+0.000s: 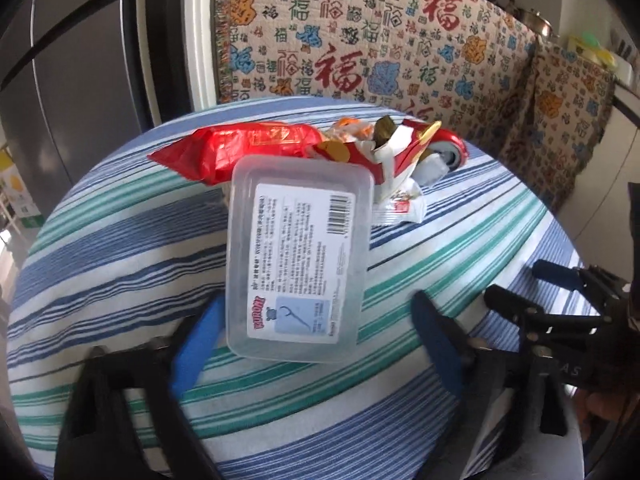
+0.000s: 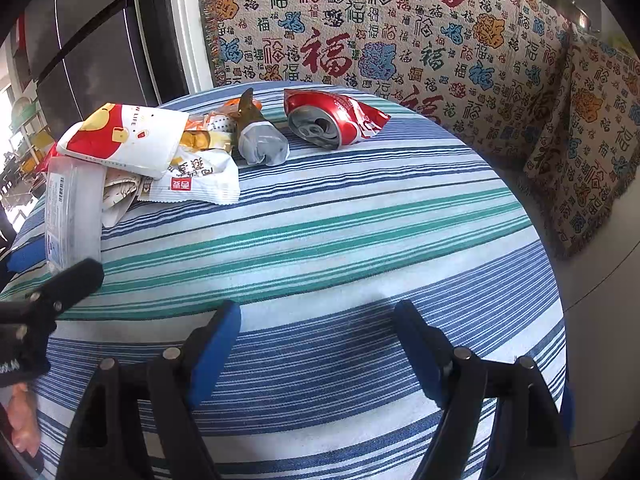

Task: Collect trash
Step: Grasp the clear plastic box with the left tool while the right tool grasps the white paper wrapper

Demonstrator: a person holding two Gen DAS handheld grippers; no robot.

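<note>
I can't read the fine print on the clear plastic box (image 1: 298, 256), far too small. That box covers the near end of the red wrapper (image 1: 240, 148) and part of the torn packets behind it. My left gripper (image 1: 316, 338) sits low, its body cut off by the near edge. From the right wrist, the box (image 2: 72, 212) runs into the left edge.

Your right gripper (image 2: 316, 344) hangs over the striped tablecloth (image 2: 360, 216) with its blue pads apart and nothing between them. Ahead, a crushed red can (image 2: 320, 120) lies near the table's far edge, a grey wrapped bundle (image 2: 262, 144) just to its left. Farther left, white snack wrappers (image 2: 160, 152) sit in a heap, touching a clear plastic box (image 2: 72, 208). Your other gripper (image 2: 48, 292) enters at the left edge, beside that box.
</note>
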